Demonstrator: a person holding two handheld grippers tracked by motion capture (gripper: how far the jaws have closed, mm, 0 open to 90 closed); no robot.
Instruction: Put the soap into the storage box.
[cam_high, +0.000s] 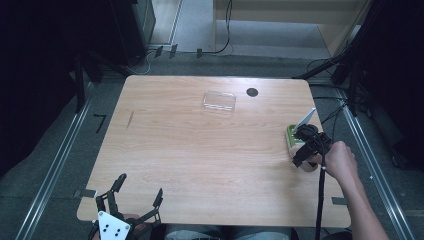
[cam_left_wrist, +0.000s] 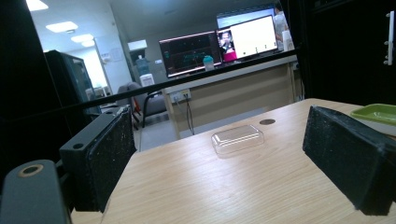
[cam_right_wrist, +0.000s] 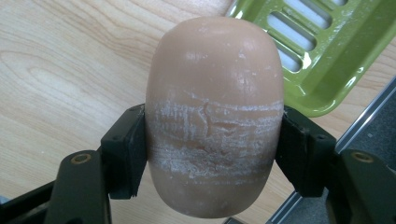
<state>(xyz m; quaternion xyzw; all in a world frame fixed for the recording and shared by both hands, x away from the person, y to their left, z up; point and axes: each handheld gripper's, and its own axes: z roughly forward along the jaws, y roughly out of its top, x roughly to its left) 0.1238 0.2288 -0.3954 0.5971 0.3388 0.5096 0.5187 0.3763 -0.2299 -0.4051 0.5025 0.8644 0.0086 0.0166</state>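
Observation:
A beige oval soap bar (cam_right_wrist: 214, 116) sits clamped between the black jaws of my right gripper (cam_right_wrist: 212, 149), held just above the wood beside a green slotted soap dish (cam_right_wrist: 322, 51). From above, that gripper (cam_high: 305, 150) is at the table's right edge, with the green dish (cam_high: 290, 136) just beyond it. My left gripper (cam_high: 135, 197) rests at the near left edge, its jaws wide apart and nothing between them. In the left gripper view its two pads (cam_left_wrist: 109, 158) frame a clear plastic lid (cam_left_wrist: 237, 137) far across the table.
The clear plastic lid (cam_high: 219, 101) lies near the table's far edge, with a dark round cable hole (cam_high: 252, 92) to its right. A white card (cam_high: 306, 119) leans up beside the dish. The wooden tabletop (cam_high: 200, 150) is bordered by metal rails and dark equipment.

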